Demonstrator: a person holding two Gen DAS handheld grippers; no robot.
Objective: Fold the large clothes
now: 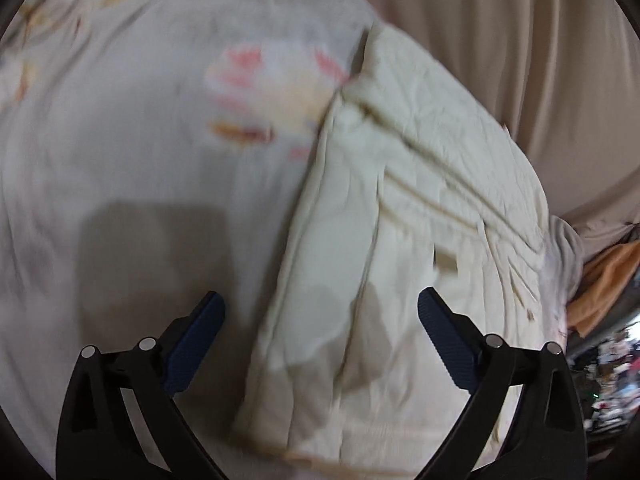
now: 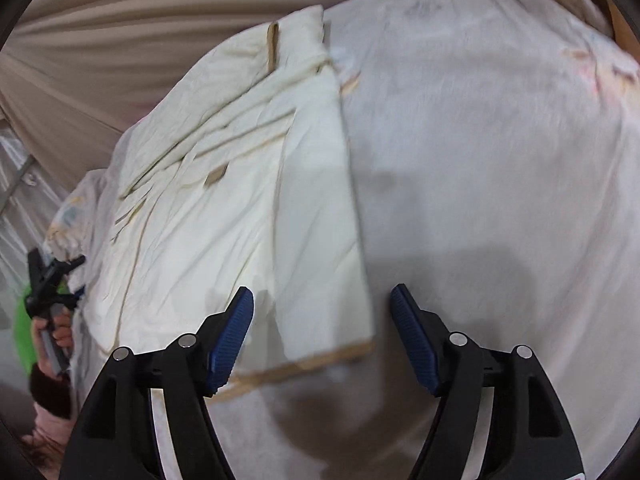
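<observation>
While folded, garment point(image 2: 248, 184) lies lengthwise.

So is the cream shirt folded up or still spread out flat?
Partly folded. The cream garment with tan trim has one side doubled over in a straight-edged flap, lying on the pale floral bedsheet.

Your left gripper point(image 1: 320, 312) hangs with its jaws spread wide, the blue ribbed pads point(image 1: 196, 344) angled outward and nothing between them. Your right gripper point(image 2: 322, 308) is likewise parted, both black finger frames splayed, its blue pads point(image 2: 232, 336) gripping nothing. Both tools point forward and down. In the right wrist view, your left gripper point(image 2: 52, 280) shows small at the far left edge, held in your left hand point(image 2: 60, 332), fingers wrapped around the handle, with a dark furry cuff at the wrist below it.
</observation>
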